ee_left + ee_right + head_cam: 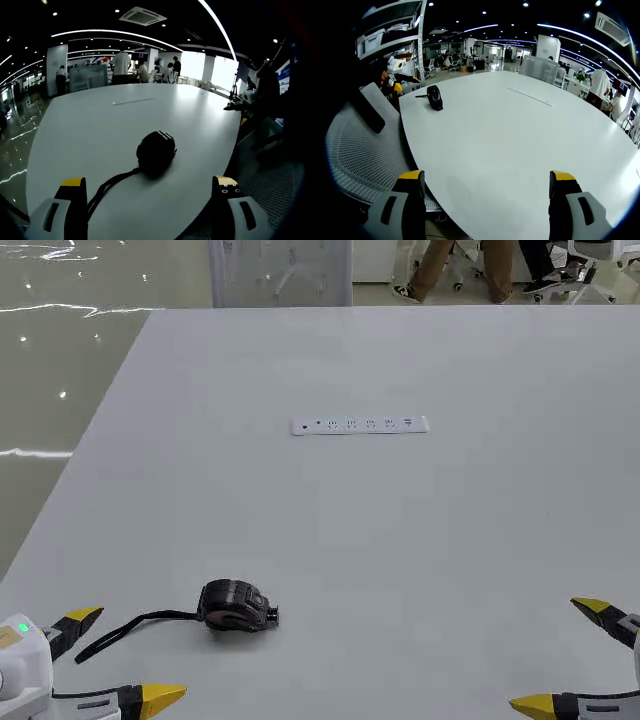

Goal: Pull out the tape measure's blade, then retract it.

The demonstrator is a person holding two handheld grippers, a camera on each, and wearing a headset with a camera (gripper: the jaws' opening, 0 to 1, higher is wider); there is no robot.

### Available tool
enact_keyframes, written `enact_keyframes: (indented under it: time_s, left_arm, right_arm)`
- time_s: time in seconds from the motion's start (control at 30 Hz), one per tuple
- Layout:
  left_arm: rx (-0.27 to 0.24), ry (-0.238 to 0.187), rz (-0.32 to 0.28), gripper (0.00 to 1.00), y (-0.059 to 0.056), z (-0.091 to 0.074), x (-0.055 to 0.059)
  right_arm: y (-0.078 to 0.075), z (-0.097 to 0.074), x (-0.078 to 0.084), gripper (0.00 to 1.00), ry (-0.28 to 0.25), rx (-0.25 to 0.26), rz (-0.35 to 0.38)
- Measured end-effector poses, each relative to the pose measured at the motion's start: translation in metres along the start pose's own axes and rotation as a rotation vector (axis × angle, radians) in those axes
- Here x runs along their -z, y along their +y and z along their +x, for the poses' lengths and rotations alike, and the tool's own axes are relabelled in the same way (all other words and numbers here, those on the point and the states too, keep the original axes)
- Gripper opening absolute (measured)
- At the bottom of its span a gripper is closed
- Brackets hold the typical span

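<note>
The tape measure (236,606) is found lying on the white table (400,530), near the person's edge and towards the left side. Its black wrist strap (130,628) is trailed across the surface from the case towards the left gripper (125,656). The left gripper is held just beside the strap's end, its yellow-tipped jaws set wide apart, with nothing gripped between them; in the left gripper view the case is seen ahead of the jaws, apart from both tips. The right gripper (560,655) is held at the near right edge of the table, well apart from the tape measure, and its jaws are likewise spread with nothing between them. A white power strip (360,425) is set into the table's middle, well beyond the tape measure. A grey mesh chair (360,145) is noted beside the table in the right gripper view.
</note>
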State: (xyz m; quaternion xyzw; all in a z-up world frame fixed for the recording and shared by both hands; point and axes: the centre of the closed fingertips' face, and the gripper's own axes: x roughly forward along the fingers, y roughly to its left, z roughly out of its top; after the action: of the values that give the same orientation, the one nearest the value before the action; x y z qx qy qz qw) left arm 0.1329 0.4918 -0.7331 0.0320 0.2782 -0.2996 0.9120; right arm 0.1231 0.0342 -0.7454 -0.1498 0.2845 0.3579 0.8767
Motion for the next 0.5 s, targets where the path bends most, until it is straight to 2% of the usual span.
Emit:
enact_keyframes:
  time_s: [0.2, 0.33, 0.4, 0.5]
  left_arm:
    - [-0.007, -0.013, 0.026, 1.00, 0.000, 0.002, -0.002]
    - [0.020, 0.013, 0.056, 1.00, -0.002, 0.006, -0.005]
    - [0.035, 0.042, 0.063, 1.00, -0.001, 0.009, -0.005]
    - [0.072, 0.119, 0.134, 1.00, 0.000, 0.016, -0.004]
  right_arm:
    - [0.002, 0.003, -0.002, 1.00, 0.002, -0.006, -0.004]
    - [0.003, 0.008, -0.011, 1.00, -0.007, -0.017, -0.014]
    - [0.005, 0.011, -0.018, 1.00, -0.014, -0.029, -0.023]
    - [0.008, 0.019, -0.029, 1.00, -0.021, -0.053, -0.043]
